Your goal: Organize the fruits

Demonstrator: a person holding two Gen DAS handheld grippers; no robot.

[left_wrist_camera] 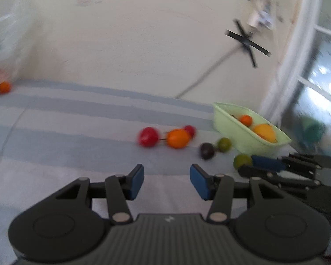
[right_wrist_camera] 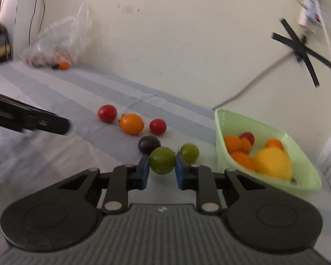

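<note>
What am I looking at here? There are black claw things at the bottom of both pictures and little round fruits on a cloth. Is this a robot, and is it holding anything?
No robot arm: a person holds a two-fingered gripper in each hand, each with a camera looking forward along its fingers. One picture is the left gripper's view, the other the right's.

The right gripper is shut on a green fruit, its blue pads pressing both sides. The left gripper is open and holds nothing.

On the striped cloth lie two red fruits, an orange fruit, a dark purple fruit and a second green fruit. A pale green bowl on the right holds more fruit. A plastic bag lies by the wall.
</note>
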